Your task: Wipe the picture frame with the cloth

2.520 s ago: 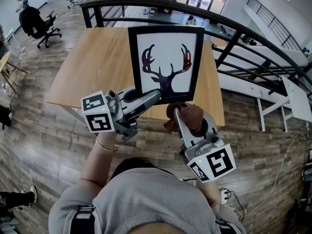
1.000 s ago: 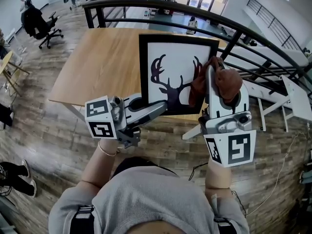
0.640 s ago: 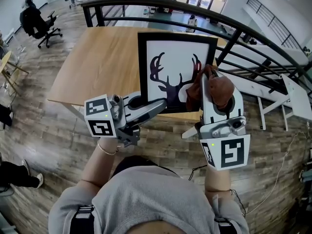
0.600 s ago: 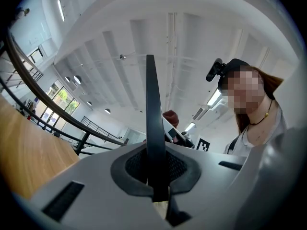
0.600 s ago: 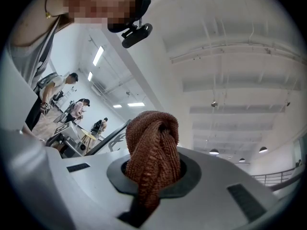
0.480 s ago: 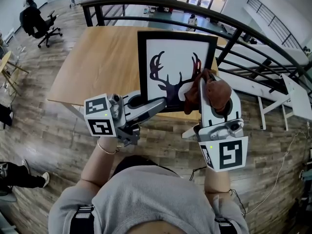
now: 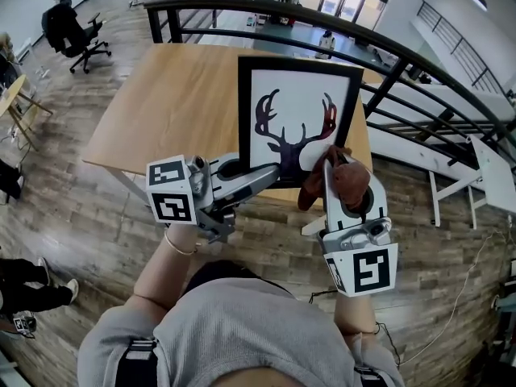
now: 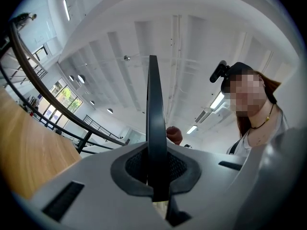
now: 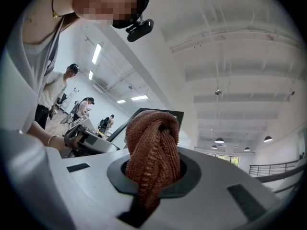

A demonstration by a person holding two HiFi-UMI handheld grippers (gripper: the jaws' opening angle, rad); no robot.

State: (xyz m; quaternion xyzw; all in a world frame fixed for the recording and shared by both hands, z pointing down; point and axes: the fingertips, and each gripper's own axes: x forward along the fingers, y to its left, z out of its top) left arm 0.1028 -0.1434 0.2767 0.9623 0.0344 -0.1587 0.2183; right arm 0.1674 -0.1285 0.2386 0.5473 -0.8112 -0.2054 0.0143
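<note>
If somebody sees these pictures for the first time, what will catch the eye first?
The black-framed picture of a dark antlered deer head stands out most, held upright above the light wooden table by the left claw, shut on its lower left corner. Next comes the rust-brown knitted cloth, bunched in the right claw at the picture's lower right corner.

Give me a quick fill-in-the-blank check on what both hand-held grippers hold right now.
The left hand-held gripper is shut on the picture frame, whose border is ____.
The right hand-held gripper is shut on the ____.
In the head view, the cloth covers the frame's lower ____ corner.
Missing: black; cloth; right.
</note>
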